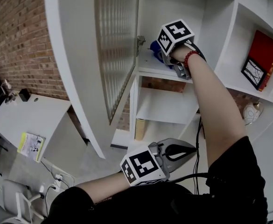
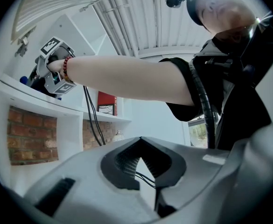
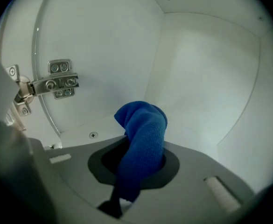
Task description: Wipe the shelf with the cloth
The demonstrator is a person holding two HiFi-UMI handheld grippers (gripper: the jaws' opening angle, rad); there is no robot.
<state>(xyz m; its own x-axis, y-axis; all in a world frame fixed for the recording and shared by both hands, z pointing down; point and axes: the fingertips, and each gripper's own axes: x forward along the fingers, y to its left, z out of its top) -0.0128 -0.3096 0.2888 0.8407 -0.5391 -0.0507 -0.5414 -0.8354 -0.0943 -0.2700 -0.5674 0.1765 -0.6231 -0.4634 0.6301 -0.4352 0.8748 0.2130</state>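
The blue cloth (image 3: 143, 125) is bunched and clamped between the jaws of my right gripper (image 3: 138, 141), which is shut on it. In the head view that gripper (image 1: 162, 55) reaches into an upper compartment of the white shelf (image 1: 150, 68), with the cloth (image 1: 154, 47) at the compartment's left side near the door hinge (image 3: 57, 83). Whether the cloth touches the shelf board I cannot tell. My left gripper (image 1: 192, 148) hangs low near the body, away from the shelf. Its jaws (image 2: 138, 141) are shut with nothing between them.
A ribbed glass door (image 1: 115, 45) stands open left of the compartment. A red book (image 1: 263, 55) and a framed picture (image 1: 254, 73) stand in the right compartment, a round ornament (image 1: 252, 112) lower. A cardboard roll (image 1: 139, 129) stands below. A desk (image 1: 29, 118) is at left.
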